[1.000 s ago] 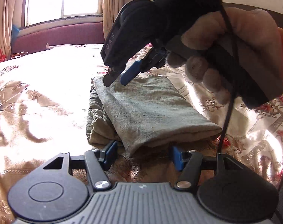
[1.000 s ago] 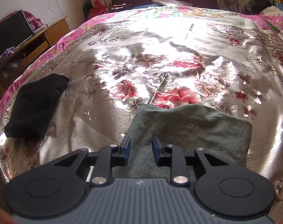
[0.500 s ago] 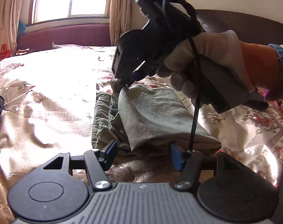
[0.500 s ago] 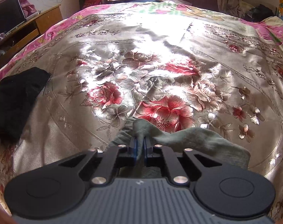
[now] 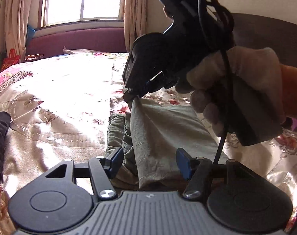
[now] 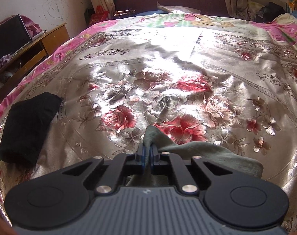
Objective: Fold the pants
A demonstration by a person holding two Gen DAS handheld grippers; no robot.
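The grey-green pants [image 5: 164,131] lie folded on the floral bedspread [image 5: 60,101]. My right gripper [image 6: 147,154] is shut on a far corner of the top layer of the pants [image 6: 207,152] and holds it pulled up in a peak. In the left wrist view the right gripper [image 5: 132,96], in a gloved hand, pinches that corner above the bundle. My left gripper [image 5: 148,162] is open, its blue pads on either side of the near end of the pants, not gripping.
A folded black garment [image 6: 29,127] lies on the bedspread [image 6: 187,68] at the left. A wooden desk [image 6: 31,47] stands beside the bed. A maroon bench [image 5: 76,41] and window are at the far end.
My right gripper has closed on the corner of the top layer and lifted it, pulling the cloth into a peak. My left gripper has stayed open at the near end.
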